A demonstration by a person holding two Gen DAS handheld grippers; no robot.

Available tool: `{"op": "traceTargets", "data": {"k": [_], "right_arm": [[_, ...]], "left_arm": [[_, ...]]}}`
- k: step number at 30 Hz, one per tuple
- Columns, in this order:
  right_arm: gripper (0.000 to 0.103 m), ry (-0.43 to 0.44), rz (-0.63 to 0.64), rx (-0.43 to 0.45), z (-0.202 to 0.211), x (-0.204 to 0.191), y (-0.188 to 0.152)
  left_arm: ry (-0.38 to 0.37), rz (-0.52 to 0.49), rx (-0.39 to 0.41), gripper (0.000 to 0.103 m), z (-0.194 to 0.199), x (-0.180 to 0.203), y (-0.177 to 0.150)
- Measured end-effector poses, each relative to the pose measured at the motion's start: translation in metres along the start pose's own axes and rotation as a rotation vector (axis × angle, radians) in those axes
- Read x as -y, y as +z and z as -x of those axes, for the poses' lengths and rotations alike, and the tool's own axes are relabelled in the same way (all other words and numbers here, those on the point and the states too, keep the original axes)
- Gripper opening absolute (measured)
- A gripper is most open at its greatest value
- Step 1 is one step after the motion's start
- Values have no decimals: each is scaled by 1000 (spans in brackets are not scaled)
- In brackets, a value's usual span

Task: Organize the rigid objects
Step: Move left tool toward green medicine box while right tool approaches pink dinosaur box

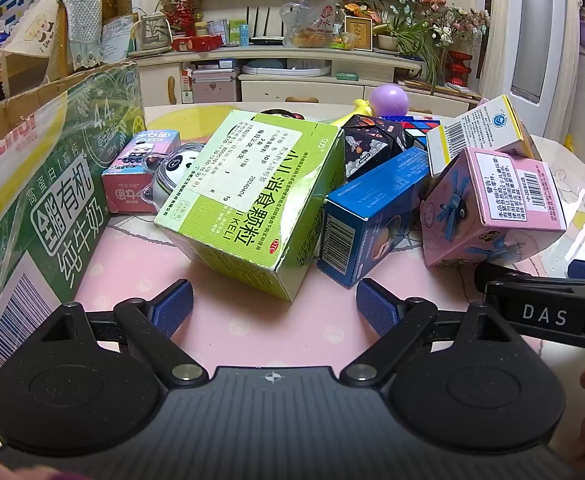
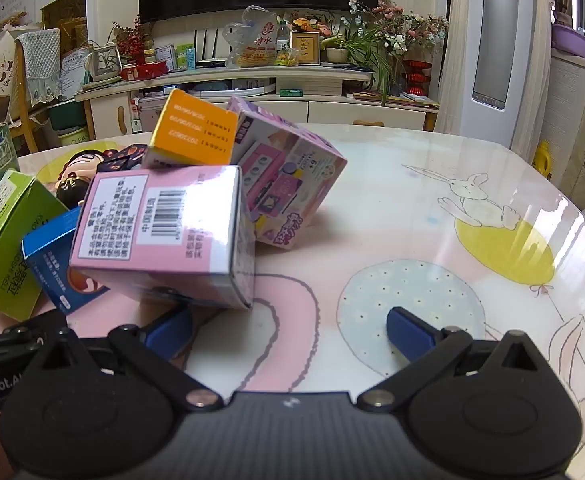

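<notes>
We see a heap of printed cardboard boxes: the green box [image 1: 252,196] looks matt with scuffed, worn edges, while the pink box [image 2: 164,236] catches a sheen, as if film-wrapped. The big milk carton [image 1: 40,200] is corrugated card under crinkled clear plastic. The table [image 2: 432,240] has a glossy, mirror-like top (window glare streaks across it). The left gripper [image 1: 274,308] is speckled matt black plastic with ribbed blue pads [image 1: 174,306] and shiny metal pivot pins; the purple ball [image 1: 388,100] looks smooth
</notes>
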State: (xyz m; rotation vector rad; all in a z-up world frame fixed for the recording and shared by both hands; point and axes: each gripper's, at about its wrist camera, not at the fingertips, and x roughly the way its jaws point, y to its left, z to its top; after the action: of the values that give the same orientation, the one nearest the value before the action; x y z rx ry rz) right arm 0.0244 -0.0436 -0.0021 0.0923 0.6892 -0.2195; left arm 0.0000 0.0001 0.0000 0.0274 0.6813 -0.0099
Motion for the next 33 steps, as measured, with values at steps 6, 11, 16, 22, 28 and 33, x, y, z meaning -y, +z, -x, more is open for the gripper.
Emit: {"op": "traceTargets", "data": {"k": [6, 11, 16, 22, 28, 33], "right_arm": [[103, 16, 10, 0, 6, 1, -5], [102, 21, 24, -1, 19, 4, -12], [102, 7, 83, 11, 34, 6, -26], [102, 20, 80, 40, 62, 3, -36], [102, 30, 52, 94, 98, -5, -40], [102, 39, 82, 146, 130, -23, -38]], "left_arm": [[6, 8, 0, 103, 5, 1, -4], [13, 2, 0, 103, 22, 0, -16], [5, -42, 6, 103, 30, -7, -21], [-1, -73, 36, 103, 56, -22, -28], [0, -73, 61, 103, 88, -44, -30], [20, -49, 73, 103, 110, -66, -27]]}}
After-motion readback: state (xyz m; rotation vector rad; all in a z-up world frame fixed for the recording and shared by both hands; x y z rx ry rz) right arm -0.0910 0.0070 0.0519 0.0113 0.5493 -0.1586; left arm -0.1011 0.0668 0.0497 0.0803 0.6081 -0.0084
